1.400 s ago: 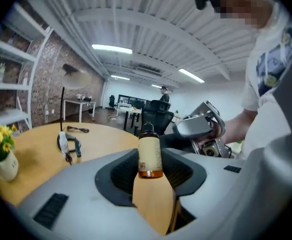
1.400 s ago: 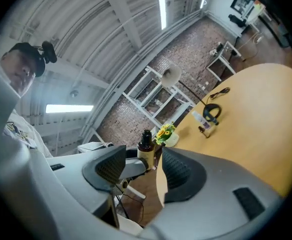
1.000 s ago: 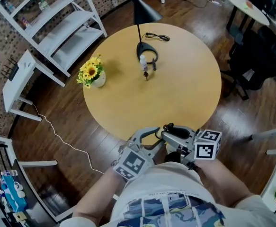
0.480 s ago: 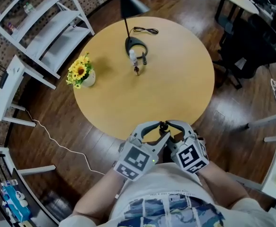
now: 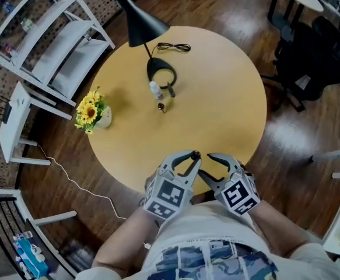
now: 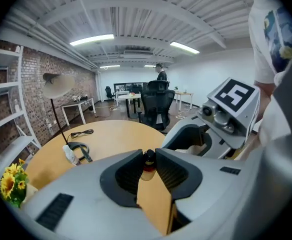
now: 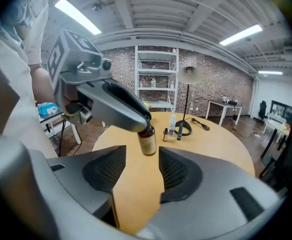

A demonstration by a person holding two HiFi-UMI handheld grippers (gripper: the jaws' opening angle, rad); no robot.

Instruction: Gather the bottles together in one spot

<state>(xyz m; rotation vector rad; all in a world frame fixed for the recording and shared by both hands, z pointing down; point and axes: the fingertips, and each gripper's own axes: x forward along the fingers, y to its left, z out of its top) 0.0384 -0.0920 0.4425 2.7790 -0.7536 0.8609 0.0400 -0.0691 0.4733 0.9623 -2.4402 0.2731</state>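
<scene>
A small amber bottle (image 7: 148, 143) with a black cap hangs over the near edge of the round table (image 5: 228, 98). My left gripper (image 5: 196, 156) is shut on its cap (image 6: 149, 157), its jaws having just been closing. My right gripper (image 7: 141, 156) stands open around the bottle's body without touching it, its jaws having just been opening. Far across the table, by the lamp base (image 5: 161, 72), stand a white bottle (image 5: 156, 90) and a tiny brown bottle (image 5: 161, 107).
A black lamp (image 5: 139, 27) and a coiled cable (image 5: 173, 46) are at the table's far side. A pot of yellow flowers (image 5: 91, 111) sits at the left edge. White shelves (image 5: 47, 34) stand to the left and a black office chair (image 5: 309, 57) to the right.
The right gripper has rolled upright and opened off the amber bottle. The left gripper has closed on the bottle's cap. Both have moved a little forward over the table's edge.
</scene>
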